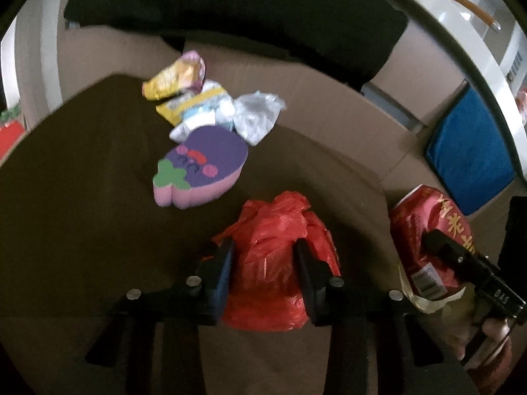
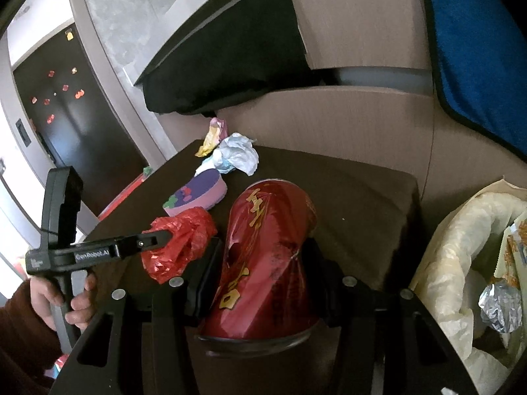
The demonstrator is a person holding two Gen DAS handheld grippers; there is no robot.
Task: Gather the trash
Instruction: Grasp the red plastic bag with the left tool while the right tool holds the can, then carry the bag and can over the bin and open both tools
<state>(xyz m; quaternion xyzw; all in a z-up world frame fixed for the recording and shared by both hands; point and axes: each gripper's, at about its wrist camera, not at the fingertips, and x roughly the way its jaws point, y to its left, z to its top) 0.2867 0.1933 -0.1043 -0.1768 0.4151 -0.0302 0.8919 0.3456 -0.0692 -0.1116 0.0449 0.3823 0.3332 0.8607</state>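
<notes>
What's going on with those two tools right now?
Left tool closed on red plastic bag. Right tool clamped on dented red can. Wrappers remain on table.

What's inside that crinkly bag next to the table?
The crinkly bag holds a shiny foil wrapper and an orange-printed packet. Anything deeper is covered.

the left gripper clamps a crumpled red plastic bag on a dark table; the right gripper grips a red can.
</notes>
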